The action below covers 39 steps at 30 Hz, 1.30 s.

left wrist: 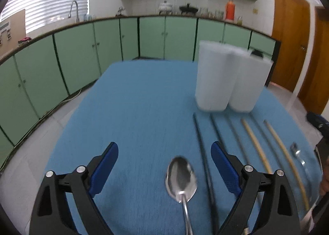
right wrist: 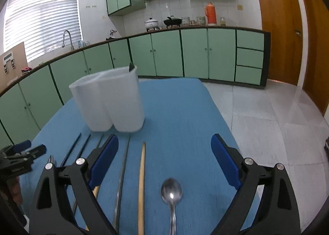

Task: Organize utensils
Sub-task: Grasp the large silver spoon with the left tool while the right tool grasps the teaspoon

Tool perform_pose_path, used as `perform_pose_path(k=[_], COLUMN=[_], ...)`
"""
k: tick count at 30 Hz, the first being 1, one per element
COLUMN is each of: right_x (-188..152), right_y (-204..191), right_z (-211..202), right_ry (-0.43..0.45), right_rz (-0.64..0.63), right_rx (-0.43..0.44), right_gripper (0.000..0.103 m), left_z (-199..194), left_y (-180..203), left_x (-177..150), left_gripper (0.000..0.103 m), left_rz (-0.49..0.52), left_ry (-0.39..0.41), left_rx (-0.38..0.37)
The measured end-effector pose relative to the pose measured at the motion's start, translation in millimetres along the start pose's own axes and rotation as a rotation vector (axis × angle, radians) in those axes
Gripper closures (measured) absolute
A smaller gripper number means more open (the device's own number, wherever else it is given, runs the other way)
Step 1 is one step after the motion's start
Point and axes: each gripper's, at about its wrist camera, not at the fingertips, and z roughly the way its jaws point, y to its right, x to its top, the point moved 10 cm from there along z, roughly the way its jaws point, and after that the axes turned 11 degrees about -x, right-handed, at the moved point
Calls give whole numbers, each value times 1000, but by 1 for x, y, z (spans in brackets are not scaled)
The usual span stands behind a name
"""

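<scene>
spoon (left wrist: 181, 177) between open left gripper (left wrist: 164, 167), white holder (left wrist: 228, 78) beyond

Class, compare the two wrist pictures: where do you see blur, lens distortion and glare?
Left wrist view: the white holder and chopsticks are smeared by motion, the counter bows. Right wrist view: sharper, though the spoon is soft; the window is blown out and the floor tiles shine.

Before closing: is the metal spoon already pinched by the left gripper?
No, the metal spoon lies on the blue cloth between wide-open left gripper jaws.
</scene>
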Motion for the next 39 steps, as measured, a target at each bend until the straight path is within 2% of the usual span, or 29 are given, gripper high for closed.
perform_pose_path(k=[7,10,12,14,16,21,23,29,39], right_x=[-7,-8,-8,-10,-11,-17,-22,-35,-49], right_y=[4,6,5,5,5,8,10,16,4], right_z=[1,2,3,3,3,3,2,7,19], right_ry=[-22,-21,-24,-28,-34,-54,-63,-116,-192], right_rz=[8,2,-2,-7,-19,-36,-50,-94,-157], right_rx=[-8,-15,-16,-16,-22,-32,-37,-56,-42], right_gripper=[14,14,14,14,14,14,14,23,42], left_z=[19,21,24,25,25,23,23,17,6], left_y=[-1,-1,0,0,2,8,12,18,21], left_x=[-18,-20,-22,-23,-22,-23,-21,-18,-10], left_gripper=[14,18,27,29,35,62,69,69,69], left_rz=[-29,-39,-46,-52,-54,-39,-32,-44,-21], left_ry=[-72,-87,-100,-107,-106,-104,-103,-74,-25], left_rx=[16,3,-13,-19,-30,-54,-68,-98,-71])
